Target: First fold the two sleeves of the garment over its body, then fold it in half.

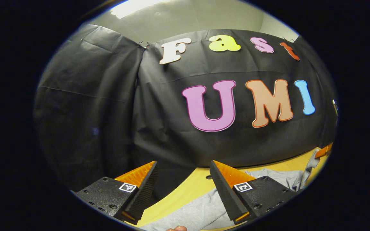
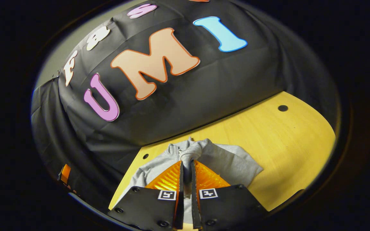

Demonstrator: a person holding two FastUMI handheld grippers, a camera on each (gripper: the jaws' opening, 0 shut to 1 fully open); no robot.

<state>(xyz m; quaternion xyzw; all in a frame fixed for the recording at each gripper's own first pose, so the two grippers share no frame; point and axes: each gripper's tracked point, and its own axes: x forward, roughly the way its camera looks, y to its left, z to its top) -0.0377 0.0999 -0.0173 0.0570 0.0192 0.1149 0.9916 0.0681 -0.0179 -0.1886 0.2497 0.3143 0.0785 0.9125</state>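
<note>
Low in the right gripper view, right gripper clamped together on a bunched sleeve cuff of the grey fabric sweatshirt, spread over the yellow wooden table. Bottom of the left gripper view: left gripper spread apart, gripping nothing, above the garment.

Bare table lies open beside the garment; the booth wall closes off its far edge.
</note>
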